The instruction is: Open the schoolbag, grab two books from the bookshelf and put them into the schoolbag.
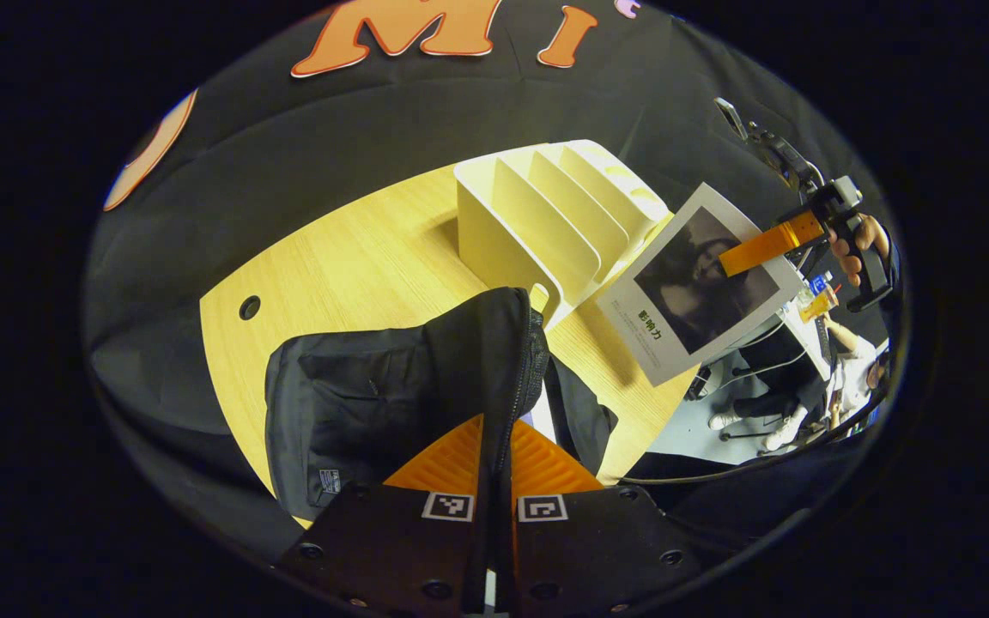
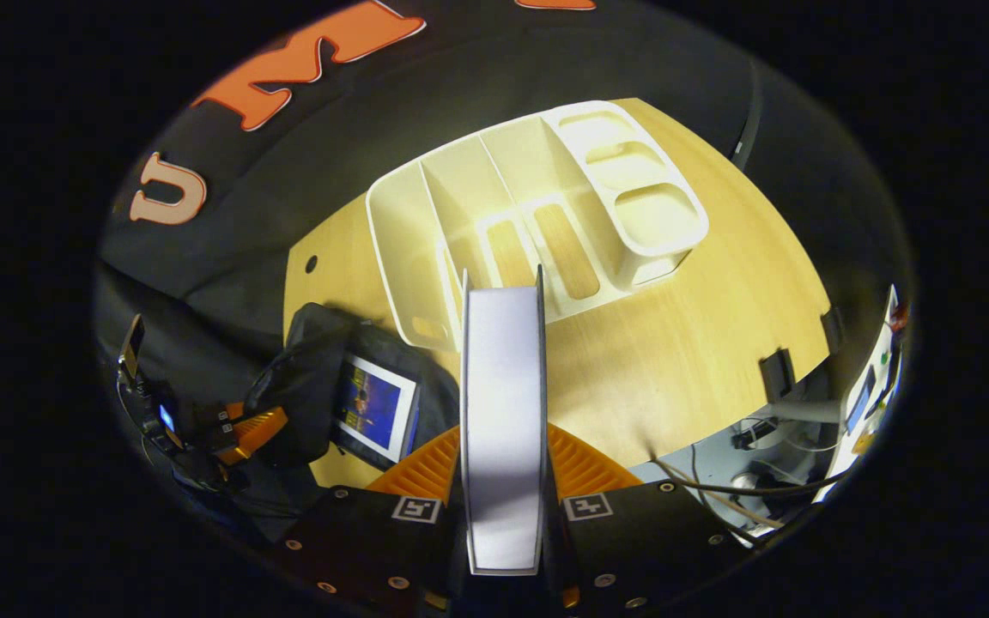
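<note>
My left claw (image 1: 494, 463) pinches the rim of the black fabric schoolbag (image 1: 391, 386) lying on the light wooden table (image 1: 357, 249). My right claw (image 2: 501, 468) clamps a grey-covered book (image 2: 501, 412) edge-on above the table, near the white slotted plastic bookshelf (image 2: 529, 206).

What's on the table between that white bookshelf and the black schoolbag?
Nothing: in the right gripper view the white bookshelf stands right against the open schoolbag, one book already inside. The left gripper view shows them just as close.
</note>
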`<state>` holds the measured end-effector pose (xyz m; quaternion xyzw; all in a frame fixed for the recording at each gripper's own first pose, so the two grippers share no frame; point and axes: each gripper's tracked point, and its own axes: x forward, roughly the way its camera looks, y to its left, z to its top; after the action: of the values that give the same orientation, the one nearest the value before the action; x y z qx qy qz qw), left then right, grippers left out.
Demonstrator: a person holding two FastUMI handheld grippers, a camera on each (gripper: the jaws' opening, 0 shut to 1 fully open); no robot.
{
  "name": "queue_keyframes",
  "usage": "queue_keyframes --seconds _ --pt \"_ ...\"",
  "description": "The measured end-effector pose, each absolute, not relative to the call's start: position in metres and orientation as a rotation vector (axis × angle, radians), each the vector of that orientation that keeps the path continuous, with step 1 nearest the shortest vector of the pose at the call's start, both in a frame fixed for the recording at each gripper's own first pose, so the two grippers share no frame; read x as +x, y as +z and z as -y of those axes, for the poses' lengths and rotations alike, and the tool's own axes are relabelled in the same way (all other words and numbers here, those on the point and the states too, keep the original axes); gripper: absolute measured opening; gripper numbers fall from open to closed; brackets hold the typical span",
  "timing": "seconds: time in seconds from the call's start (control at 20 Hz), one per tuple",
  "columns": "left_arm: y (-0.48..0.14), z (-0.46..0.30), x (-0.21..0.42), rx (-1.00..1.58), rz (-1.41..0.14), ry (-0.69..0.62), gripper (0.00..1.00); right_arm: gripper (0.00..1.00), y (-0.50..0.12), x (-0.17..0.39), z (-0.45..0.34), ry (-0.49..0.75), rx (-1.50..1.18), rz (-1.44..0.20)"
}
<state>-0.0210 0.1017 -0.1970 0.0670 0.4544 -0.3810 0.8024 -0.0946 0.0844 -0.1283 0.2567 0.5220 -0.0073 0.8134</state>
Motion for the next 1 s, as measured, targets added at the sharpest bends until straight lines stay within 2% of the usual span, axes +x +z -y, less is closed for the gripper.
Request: queue_keyframes --seconds 0.35,1.0 --pt "-0.189 -0.098 -0.015 0.144 -0.946 -0.828 0.05 0.37 -0.128 -0.113 -0.114 0.072 0.744 -1.018" --pt "-0.18 -0.096 -0.007 0.087 -0.922 -0.814 0.05 0.36 -0.15 -0.093 -0.193 0.256 0.957 -0.85"
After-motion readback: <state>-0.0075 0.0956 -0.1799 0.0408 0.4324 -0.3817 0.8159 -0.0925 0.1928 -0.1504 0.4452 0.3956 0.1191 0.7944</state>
